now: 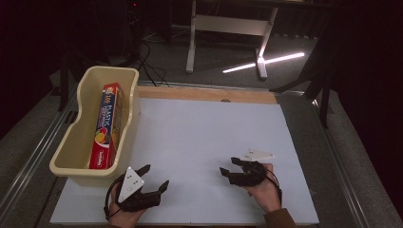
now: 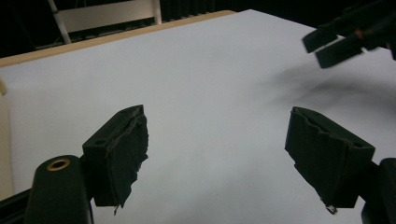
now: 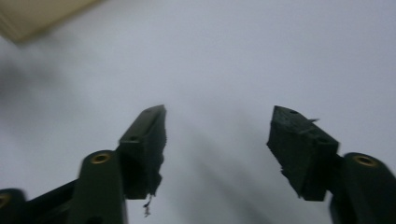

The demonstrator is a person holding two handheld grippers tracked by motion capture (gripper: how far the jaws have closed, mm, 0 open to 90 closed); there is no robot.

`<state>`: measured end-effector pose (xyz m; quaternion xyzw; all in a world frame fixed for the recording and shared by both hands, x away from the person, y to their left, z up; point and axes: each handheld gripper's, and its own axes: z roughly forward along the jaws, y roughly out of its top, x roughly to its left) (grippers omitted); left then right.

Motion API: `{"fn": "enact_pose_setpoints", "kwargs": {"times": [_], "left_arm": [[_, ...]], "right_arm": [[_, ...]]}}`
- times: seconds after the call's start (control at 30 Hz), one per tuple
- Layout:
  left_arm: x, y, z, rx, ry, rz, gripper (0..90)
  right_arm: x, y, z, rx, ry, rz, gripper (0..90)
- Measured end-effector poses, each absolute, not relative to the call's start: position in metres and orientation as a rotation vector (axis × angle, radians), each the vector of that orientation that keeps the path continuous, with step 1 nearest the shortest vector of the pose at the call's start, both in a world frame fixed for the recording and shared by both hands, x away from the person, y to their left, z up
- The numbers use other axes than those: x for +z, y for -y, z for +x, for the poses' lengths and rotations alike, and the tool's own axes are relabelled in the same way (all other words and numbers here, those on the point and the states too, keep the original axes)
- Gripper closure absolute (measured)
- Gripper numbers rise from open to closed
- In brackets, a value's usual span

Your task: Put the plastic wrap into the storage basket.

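Right gripper (image 3: 217,128): jaws apart, nothing between them, pads frayed at the edges. Pale counter (image 3: 261,56) beneath, blurred. Beige tub (image 3: 32,16) corner at upper left of frame.

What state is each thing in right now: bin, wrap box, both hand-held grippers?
Bin: upright on the table's left, holding the box.
Plastic wrap box: closed, lying lengthwise inside the bin.
Left hand-held gripper: open, empty.
Right hand-held gripper: open, empty.
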<state>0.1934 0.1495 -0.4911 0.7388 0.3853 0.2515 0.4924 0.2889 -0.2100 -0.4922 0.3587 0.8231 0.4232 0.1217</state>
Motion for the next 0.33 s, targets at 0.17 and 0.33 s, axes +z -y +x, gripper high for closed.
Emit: {"fn": "enact_pose_setpoints", "kwargs": {"times": [0.17, 0.33], "left_arm": [[-0.491, -0.149, 0.194, 0.608, -0.936, 1.798, 21.0], [-0.493, -0.148, 0.197, 0.596, -0.959, 1.81, 21.1]], "right_arm": [[-0.502, 0.24, 0.266, 1.186, -2.351, 0.962, 27.9], [-0.506, 0.252, 0.265, 1.16, -2.34, 0.964, 25.5]]}}
